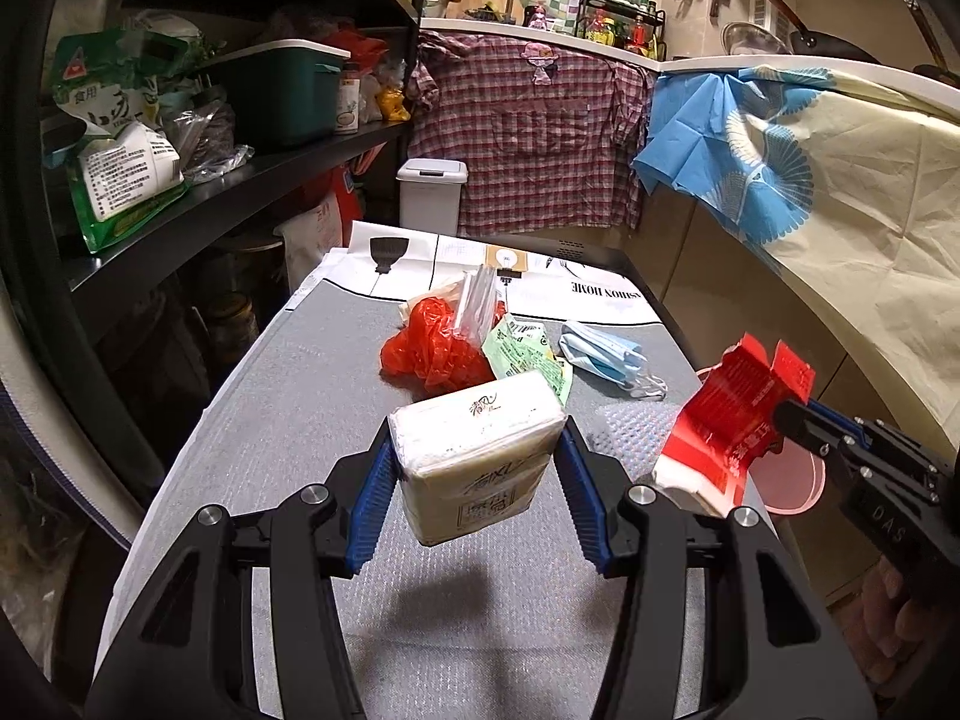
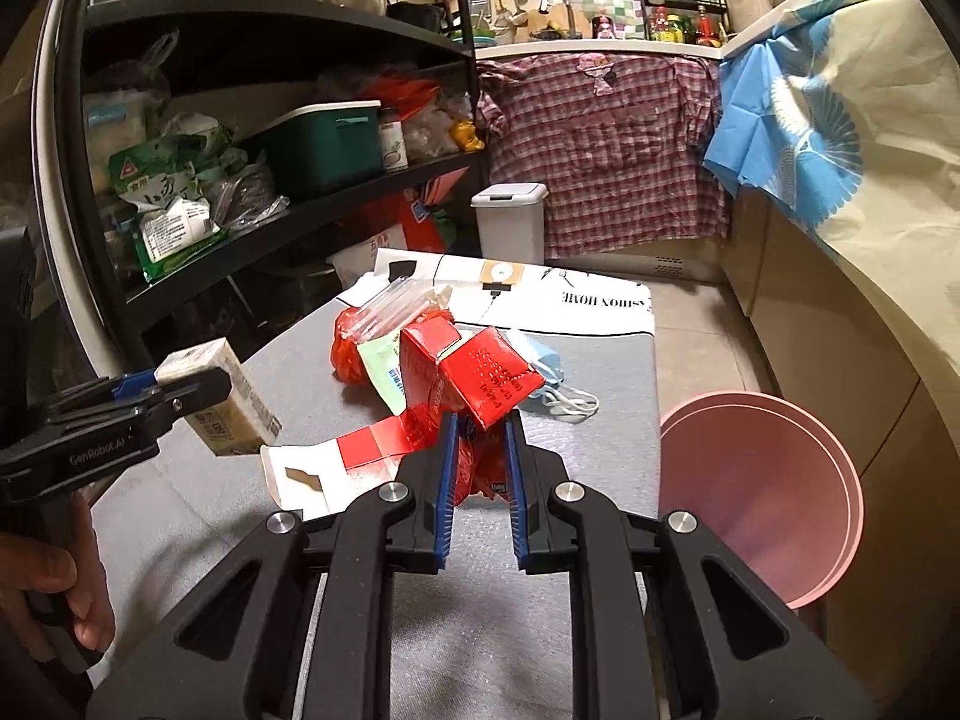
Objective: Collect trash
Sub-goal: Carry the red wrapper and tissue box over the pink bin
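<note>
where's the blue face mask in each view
Left wrist: blue face mask right of centre on the grey table, beside the green wrapper.
Right wrist: mask at centre, partly behind the held red carton.
Shared landmark: white bin beyond the table.

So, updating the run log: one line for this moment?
left tongs: gripping tissue pack | right tongs: gripping red carton | both lifted off table

Left wrist view: close behind the left gripper, angled down along the worktop; right wrist view: likewise behind the right gripper; both face the white bin, each showing the other gripper.
</note>
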Available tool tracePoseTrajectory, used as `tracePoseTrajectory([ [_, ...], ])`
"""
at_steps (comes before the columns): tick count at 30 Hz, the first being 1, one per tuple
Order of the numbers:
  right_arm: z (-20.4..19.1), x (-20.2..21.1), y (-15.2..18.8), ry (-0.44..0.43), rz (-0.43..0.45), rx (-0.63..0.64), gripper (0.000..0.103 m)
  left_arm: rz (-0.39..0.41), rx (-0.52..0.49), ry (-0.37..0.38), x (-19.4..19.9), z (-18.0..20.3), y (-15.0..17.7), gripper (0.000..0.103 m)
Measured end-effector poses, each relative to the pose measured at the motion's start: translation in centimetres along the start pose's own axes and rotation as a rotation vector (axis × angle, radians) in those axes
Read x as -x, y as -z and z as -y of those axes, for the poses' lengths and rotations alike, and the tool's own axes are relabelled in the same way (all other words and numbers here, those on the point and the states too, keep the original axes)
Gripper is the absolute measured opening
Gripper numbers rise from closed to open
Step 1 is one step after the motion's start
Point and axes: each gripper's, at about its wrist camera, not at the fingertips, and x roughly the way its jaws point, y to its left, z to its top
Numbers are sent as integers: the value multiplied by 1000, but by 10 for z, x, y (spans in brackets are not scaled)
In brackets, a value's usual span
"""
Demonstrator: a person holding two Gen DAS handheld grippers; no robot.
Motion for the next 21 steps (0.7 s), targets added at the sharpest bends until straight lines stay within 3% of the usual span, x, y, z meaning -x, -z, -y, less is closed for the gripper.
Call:
tracePoseTrajectory([
  [21,50,30,-18,94,57,-101,16,-26,-3,43,3,28,16,51],
])
